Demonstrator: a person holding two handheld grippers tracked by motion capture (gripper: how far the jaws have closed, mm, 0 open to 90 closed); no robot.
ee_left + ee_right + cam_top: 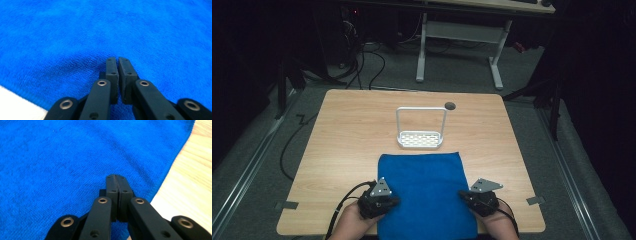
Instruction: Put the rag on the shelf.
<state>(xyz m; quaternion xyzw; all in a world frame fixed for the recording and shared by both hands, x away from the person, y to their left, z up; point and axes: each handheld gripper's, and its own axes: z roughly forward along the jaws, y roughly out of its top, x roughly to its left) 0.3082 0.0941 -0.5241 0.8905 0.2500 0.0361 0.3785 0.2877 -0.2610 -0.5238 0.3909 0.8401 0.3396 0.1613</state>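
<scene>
The left gripper (388, 201) hangs over the left edge of the blue towel (424, 192), jaws nearly closed and empty, probably ready to take that edge. The towel lies flat on the counter (342, 140), just in front of the white rack (420, 131). The right gripper (468, 196), closed and empty, waits at the towel's right edge.

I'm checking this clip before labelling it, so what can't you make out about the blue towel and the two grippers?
- Blue towel: near edge cut off by the high view's bottom border.
- Left gripper: whether its tips touch the towel, hidden behind its own jaws.
- Right gripper: the same.
- White rack: too small for detail in the high view.
</scene>
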